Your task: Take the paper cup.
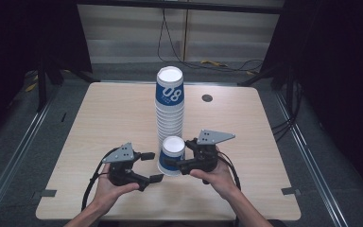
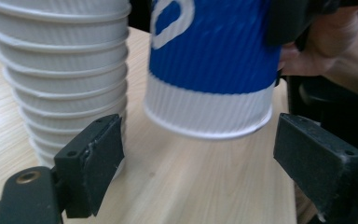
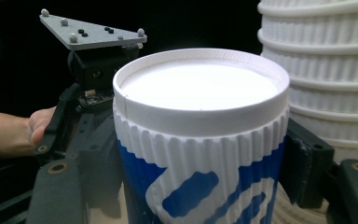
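Observation:
A tall stack of upside-down white ribbed paper cups (image 1: pixel 170 113) stands mid-table, topped by a blue-and-white cup. In front of it my right gripper (image 1: pixel 175 163) is shut on a single blue-and-white cup (image 1: pixel 172 156), bottom up and slightly tilted. In the right gripper view the black jaws press both sides of that cup (image 3: pixel 200 140), with the stack (image 3: pixel 326 70) just behind it. My left gripper (image 1: pixel 151 167) is open just left of the cup. In the left gripper view its jaws stand wide apart below the cup's rim (image 2: pixel 209 121), beside the stack (image 2: pixel 60 70).
The light wooden table (image 1: pixel 99 118) has a round cable hole (image 1: pixel 207 98) at the back right. Cables lie on the floor beyond the table's far edge. The person's hand (image 2: pixel 326 42) holds the right gripper behind the cup.

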Available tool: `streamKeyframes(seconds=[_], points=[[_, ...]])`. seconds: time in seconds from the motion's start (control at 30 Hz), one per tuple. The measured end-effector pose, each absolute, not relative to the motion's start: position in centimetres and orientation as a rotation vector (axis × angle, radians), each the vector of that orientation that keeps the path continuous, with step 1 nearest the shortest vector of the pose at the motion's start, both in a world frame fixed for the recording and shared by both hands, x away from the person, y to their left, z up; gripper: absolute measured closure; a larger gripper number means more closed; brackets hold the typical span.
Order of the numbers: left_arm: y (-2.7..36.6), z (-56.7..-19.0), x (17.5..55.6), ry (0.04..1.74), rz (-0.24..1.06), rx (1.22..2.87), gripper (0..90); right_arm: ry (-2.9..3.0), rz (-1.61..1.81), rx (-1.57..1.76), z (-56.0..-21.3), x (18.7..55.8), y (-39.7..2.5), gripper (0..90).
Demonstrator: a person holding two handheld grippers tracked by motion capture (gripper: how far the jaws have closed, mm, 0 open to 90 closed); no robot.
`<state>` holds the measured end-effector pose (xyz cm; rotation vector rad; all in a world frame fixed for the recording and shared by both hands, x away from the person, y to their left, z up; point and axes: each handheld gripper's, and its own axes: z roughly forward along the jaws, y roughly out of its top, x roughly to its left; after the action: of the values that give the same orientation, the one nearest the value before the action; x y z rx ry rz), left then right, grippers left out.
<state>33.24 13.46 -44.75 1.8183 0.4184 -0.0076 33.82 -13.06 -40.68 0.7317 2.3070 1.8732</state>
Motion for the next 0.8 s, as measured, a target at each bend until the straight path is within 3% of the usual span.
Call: streamKeyframes(seconds=[0.53, 0.8], points=[[12.5, -45.4, 33.2, 0.405, -0.026, 1.847, 14.7, 2.349, 1.913, 0.799, -41.6, 33.8, -12.0, 27.4], [12.1, -45.9, 33.1, 0.458, -0.001, 1.842, 6.2, 2.322, 1.899, 0.785, -42.2, 33.3, -11.1, 27.5]])
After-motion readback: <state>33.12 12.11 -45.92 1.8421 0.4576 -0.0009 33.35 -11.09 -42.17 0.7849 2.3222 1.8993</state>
